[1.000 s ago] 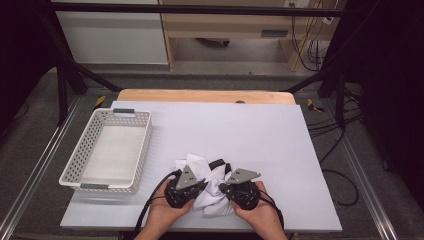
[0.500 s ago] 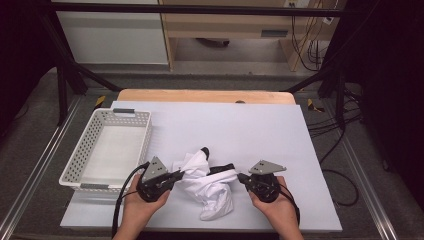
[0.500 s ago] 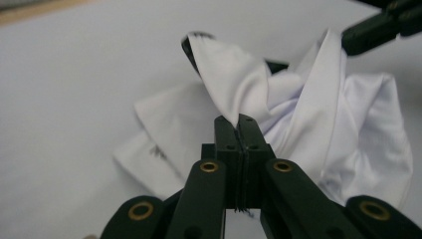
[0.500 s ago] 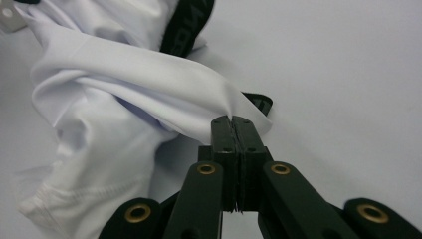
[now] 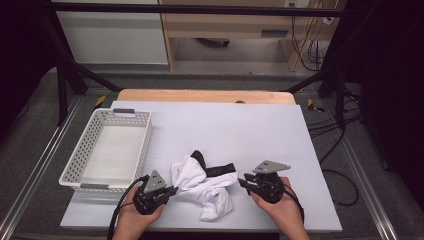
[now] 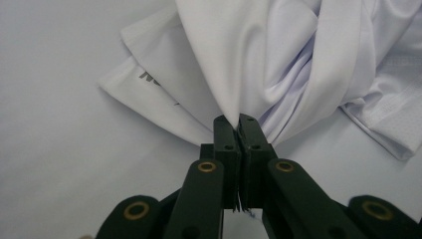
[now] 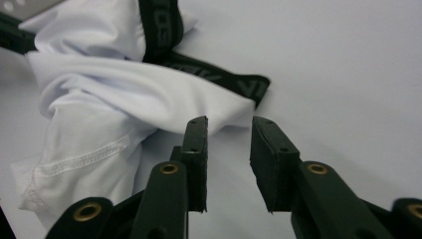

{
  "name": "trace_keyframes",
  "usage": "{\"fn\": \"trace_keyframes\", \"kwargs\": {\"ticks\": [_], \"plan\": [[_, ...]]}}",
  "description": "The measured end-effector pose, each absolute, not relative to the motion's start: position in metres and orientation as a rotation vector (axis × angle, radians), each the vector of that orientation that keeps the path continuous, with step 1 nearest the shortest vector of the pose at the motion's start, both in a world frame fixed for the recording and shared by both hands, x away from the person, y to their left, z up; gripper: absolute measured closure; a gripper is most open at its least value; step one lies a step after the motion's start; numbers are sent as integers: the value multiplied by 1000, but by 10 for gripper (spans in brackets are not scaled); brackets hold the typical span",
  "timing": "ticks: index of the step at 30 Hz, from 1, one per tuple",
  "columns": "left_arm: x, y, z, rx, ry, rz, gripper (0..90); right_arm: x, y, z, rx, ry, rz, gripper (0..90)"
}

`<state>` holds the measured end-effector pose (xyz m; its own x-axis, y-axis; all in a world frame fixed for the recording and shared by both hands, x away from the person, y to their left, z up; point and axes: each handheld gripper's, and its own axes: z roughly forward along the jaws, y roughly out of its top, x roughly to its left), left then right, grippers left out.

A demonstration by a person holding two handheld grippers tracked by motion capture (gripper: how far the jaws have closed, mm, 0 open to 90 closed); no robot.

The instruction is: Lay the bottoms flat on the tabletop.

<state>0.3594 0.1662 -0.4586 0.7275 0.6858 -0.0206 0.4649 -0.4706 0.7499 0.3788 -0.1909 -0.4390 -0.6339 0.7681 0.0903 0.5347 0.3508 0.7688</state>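
The crumpled white garment (image 5: 202,186) lies just right of the basket (image 5: 107,150). We should keep our left gripper (image 5: 169,190) pinched on its fold and pull gently. Our right gripper (image 5: 244,181), jaws just parted and empty, sits beside the cloth's right edge; regrip there.

Bare table (image 5: 240,125) lies open beyond the crumpled garment (image 5: 205,186); the basket (image 5: 107,150) blocks the left

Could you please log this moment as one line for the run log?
left gripper: shut on white garment | right gripper: jaws just opening, nothing between them | basket: left of garment
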Motion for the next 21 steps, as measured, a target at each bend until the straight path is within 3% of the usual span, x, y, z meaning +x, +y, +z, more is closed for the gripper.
{"fn": "trace_keyframes", "kwargs": {"ticks": [7,13,21], "plan": [[361,168,-458,2111,874,381,809,410,-193,-432,1192,2255,1156,631],[360,168,-454,2064,849,420,694,440,-172,-455,1207,2332,1082,614],[362,163,-456,2059,849,427,601,432,-152,-476,1202,2421,1001,431]]}}
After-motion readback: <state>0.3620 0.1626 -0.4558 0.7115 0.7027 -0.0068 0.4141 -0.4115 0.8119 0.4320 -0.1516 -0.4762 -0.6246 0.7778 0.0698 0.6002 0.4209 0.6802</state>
